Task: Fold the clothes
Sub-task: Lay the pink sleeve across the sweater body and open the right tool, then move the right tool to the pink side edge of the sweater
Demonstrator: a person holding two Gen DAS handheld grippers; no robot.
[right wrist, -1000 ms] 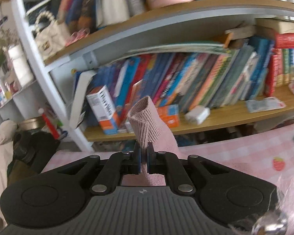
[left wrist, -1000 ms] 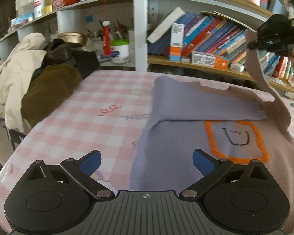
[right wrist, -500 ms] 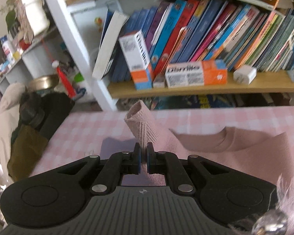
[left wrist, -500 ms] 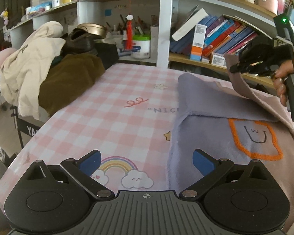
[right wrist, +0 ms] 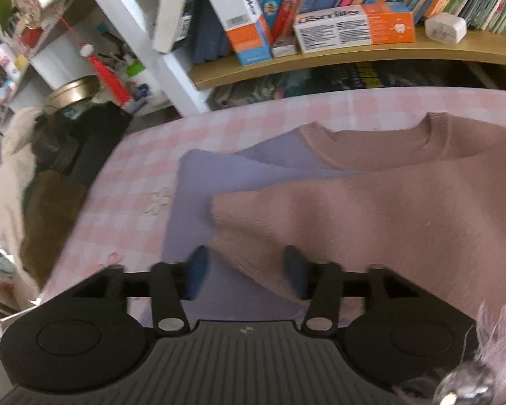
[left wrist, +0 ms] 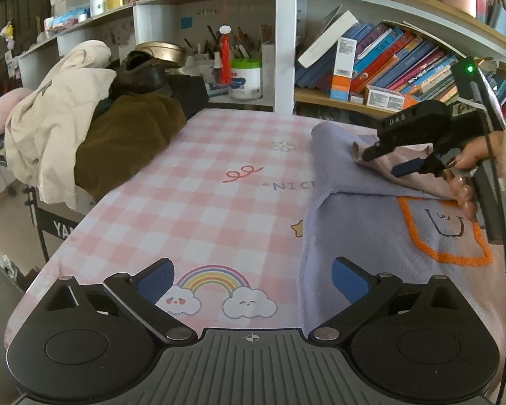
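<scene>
Both grippers' fingers [right wrist: 199, 271] spread; tablecloth [left wrist: 219, 182] reads "NIC", box [right wrist: 354, 27] "usmile"

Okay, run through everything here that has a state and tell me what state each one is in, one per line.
Left gripper: open, holding nothing.
Right gripper: open, pink sleeve between its fingers.
Lilac and pink knit sweater: flat on the table, partly folded.
Pink ribbed sleeve: folded across the sweater's front.
Lilac sleeve: folded across the chest.
Green indicator light: on.

Sweater [right wrist: 388, 209] pink, lilac; tablecloth [left wrist: 199, 209] pink-white check.
</scene>
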